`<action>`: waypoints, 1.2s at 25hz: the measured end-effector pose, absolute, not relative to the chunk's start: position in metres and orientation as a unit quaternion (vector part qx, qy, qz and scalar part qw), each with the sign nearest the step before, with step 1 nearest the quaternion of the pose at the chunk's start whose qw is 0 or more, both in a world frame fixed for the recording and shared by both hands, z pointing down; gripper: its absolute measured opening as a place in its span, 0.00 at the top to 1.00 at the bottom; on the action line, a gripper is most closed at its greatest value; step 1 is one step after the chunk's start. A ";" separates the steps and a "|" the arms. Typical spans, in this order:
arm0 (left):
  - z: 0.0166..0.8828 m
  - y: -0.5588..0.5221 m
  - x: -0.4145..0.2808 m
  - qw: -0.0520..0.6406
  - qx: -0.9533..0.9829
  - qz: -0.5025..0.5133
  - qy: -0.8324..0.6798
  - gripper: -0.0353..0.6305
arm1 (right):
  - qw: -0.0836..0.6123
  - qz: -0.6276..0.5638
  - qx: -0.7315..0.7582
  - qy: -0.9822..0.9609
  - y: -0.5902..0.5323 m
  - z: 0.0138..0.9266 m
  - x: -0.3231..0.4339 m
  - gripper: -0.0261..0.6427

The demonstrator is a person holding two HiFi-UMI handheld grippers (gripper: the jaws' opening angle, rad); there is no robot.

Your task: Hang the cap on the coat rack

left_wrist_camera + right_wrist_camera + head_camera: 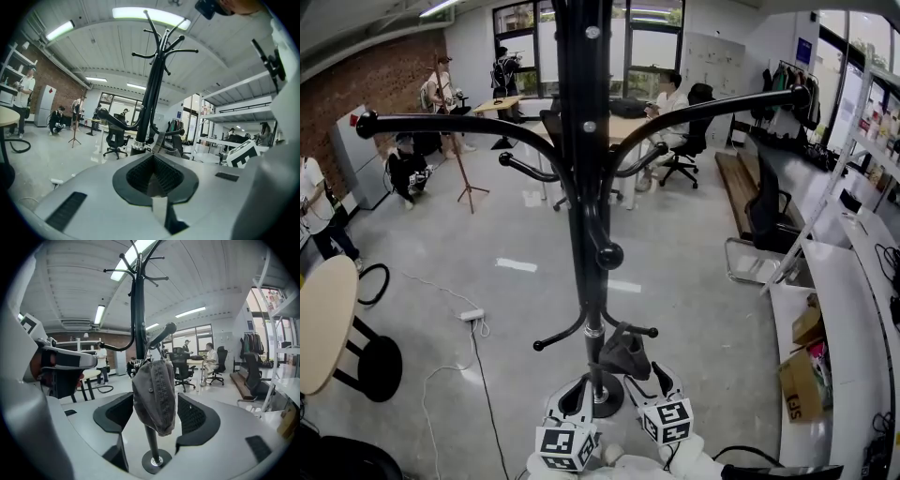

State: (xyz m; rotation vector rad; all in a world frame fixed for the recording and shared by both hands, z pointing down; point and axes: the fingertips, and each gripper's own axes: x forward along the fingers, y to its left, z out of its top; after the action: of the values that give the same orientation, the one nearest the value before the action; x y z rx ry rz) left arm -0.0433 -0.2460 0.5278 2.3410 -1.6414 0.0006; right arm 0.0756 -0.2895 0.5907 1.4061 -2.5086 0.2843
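Grey cap (154,394): hung low on the black coat rack (581,187), between the right gripper's (153,420) wide-open jaws, pads clear of it; left gripper (153,168) closed, empty; withdrawal judged best straight back, jaws wide, so no fabric snagged

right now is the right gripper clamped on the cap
No, the jaws of the right gripper stand open either side of the cap, which hangs on the coat rack.

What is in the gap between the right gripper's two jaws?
A dark grey fabric cap, hung on the black metal coat rack. The right gripper view shows it; the right gripper is open.
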 end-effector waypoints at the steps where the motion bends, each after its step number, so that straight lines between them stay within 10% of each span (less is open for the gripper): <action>1: 0.527 -0.246 -0.042 0.141 0.811 0.000 -0.568 0.94 | 0.121 0.099 0.487 -0.859 -0.289 0.588 0.079 0.56; 15: 0.527 -0.246 -0.024 0.140 0.822 0.000 -0.551 0.94 | 0.028 0.134 0.498 -0.856 -0.266 0.555 0.089 0.58; 30: 0.529 -0.242 -0.022 0.144 0.823 -0.003 -0.550 0.94 | 0.030 0.132 0.483 -0.865 -0.252 0.550 0.082 0.90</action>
State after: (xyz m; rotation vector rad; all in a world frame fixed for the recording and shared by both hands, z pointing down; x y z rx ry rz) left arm -0.0220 -0.2415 0.5286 2.3718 -1.5840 -0.0074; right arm 0.0819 -0.2520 0.5503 1.4884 -2.6676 0.4059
